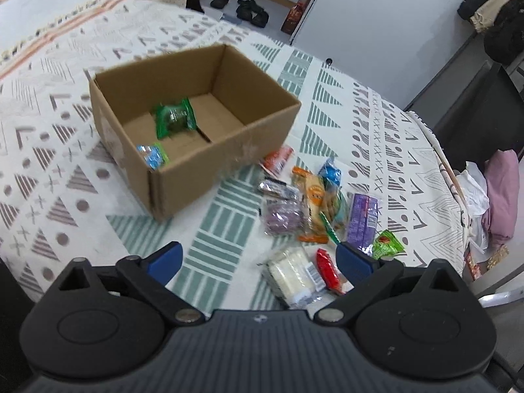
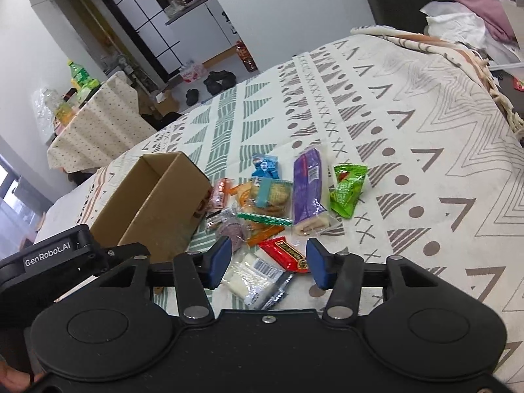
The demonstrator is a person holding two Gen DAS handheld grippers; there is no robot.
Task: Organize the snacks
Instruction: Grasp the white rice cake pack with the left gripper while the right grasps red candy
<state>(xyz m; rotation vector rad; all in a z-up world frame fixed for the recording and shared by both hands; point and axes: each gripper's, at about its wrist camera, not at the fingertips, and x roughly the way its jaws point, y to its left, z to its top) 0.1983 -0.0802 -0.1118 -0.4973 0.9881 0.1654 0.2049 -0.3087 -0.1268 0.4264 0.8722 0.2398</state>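
Snack pile: a loose heap of wrapped snacks [image 1: 314, 209] is spread on the patterned cloth just beside the cardboard box [image 1: 183, 163]; a purple packet [image 2: 308, 190], a green packet [image 2: 347, 190], a blue-wrapped sweet [image 2: 266, 165], a cracker pack [image 2: 270, 196], a red bar [image 2: 286, 253] and a white roll pack [image 2: 252, 278] are made out among them.
Box: it is stood open-topped on the cloth, to the left of the pile, with the nearest snacks close against its side.
Box contents: only in the left wrist view is the inside seen, where a green packet [image 1: 175, 119] and a small blue-and-green packet [image 1: 153, 156] are lying on the floor of the box; from the right wrist view the interior is hidden by the box wall.
Left hand-held gripper [image 1: 260, 257]: the jaws are spread wide and nothing is held; the white roll pack and the red bar are seen beyond the gap, untouched.
Right hand-held gripper [image 2: 267, 263]: the jaws are held partly apart with the red bar and white roll pack framed between them; no pad is pressed on either.
Shown by the right wrist view alone: the body of the left hand-held gripper, at lower left beside the box.
Surface: a tabletop covered by a cloth [image 2: 409, 150] printed with grey and green shapes.
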